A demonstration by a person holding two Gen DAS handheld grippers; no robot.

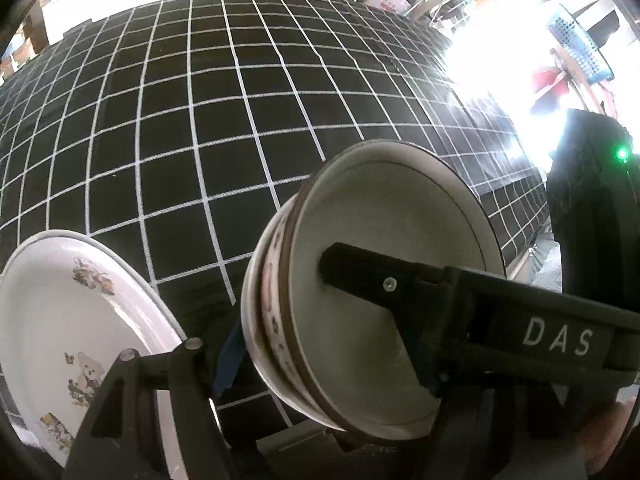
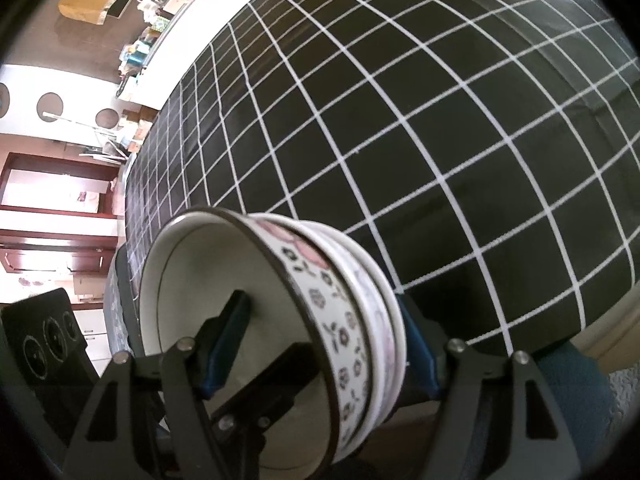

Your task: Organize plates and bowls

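Glossy glazed ceramic on the floral-banded bowl [image 2: 348, 320], smooth white inside; the teddy-print plate [image 1: 60, 320] shines likewise. Matt black grid cloth [image 1: 200, 120] covers the table. Gripper fingers [image 2: 224, 344] look matt plastic.

Strong daylight came from the upper right of the left wrist view, blown out white, with glare washing the gridded worktop [image 1: 224, 128] edge. Right wrist view was evenly lit, with overexposed patches at left. Heavy fisheye bending of the grid lines, dark vignette at corners. Near bowls [image 2: 280, 320] slightly soft.
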